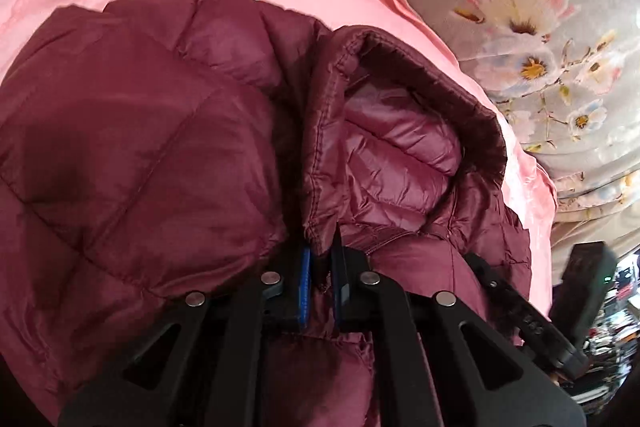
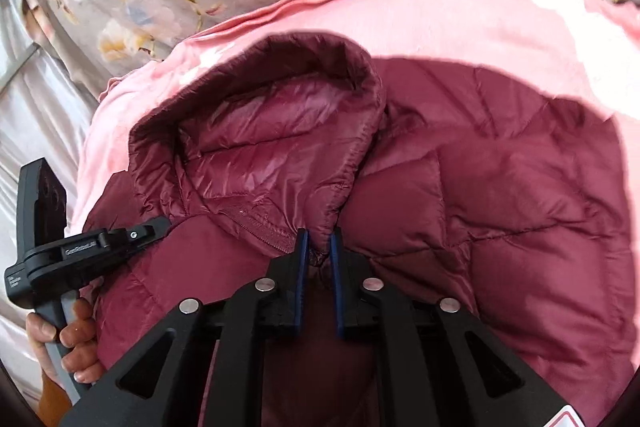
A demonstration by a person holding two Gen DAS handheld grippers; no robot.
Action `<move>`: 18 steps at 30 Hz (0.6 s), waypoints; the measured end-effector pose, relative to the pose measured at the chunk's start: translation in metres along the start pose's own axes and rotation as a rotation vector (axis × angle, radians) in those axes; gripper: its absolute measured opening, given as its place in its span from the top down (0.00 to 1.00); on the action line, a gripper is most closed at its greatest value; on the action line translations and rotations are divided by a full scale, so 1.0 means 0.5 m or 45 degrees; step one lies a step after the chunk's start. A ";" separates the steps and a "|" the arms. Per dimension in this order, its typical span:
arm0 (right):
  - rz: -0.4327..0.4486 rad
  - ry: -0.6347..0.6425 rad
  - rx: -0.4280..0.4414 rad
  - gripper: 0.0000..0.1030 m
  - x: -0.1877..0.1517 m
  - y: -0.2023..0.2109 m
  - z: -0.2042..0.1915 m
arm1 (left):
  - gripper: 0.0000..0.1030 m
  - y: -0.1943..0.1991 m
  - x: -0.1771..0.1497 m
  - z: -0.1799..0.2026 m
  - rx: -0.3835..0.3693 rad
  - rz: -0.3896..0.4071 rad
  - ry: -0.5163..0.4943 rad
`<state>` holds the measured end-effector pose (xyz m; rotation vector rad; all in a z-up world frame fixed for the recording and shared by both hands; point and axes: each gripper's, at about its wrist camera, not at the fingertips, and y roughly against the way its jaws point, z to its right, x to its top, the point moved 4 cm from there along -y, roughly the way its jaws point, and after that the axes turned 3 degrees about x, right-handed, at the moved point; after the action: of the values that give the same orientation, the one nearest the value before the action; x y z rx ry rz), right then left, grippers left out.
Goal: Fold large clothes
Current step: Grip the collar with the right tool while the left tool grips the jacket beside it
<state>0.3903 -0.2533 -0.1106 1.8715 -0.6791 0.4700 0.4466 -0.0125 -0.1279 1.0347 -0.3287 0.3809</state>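
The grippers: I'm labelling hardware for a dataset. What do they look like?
Both the left gripper and the right gripper have black angular plastic linkages with silver pivot pins and two black fingers lined with blue pads. The left gripper's body bears small white lettering.

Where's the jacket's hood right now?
The hood lies open on the pink cloth, mid-frame in the right wrist view, just beyond the right hand-held gripper.

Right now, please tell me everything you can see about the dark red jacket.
The dark red jacket is a quilted puffer of shiny, thin fabric with stitched diamond panels. Its hood lies open, showing a lighter glossy lining, with a zipper below it. It lies rumpled on a pink cloth. The left gripper and the right gripper each pinch a fold of the hood's hem.
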 end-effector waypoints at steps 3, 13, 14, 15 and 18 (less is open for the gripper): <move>0.110 0.044 -0.049 0.83 0.005 0.054 -0.025 | 0.92 -0.001 0.002 0.000 -0.004 0.008 -0.003; 0.000 0.109 -0.095 0.95 -0.003 -0.059 -0.075 | 0.91 -0.011 -0.001 0.024 0.037 0.081 -0.085; 0.005 0.099 -0.082 0.95 -0.007 -0.060 -0.070 | 0.91 -0.012 -0.002 0.025 0.041 0.090 -0.097; 0.006 0.090 -0.072 0.95 -0.008 -0.061 -0.065 | 0.91 -0.013 -0.002 0.026 0.045 0.099 -0.105; -0.003 0.110 -0.077 0.96 -0.009 -0.065 -0.064 | 0.91 -0.016 0.000 0.029 0.051 0.111 -0.115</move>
<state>0.4076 -0.2129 -0.1236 1.7848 -0.6270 0.5205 0.4491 -0.0287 -0.1270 1.0810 -0.4493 0.4213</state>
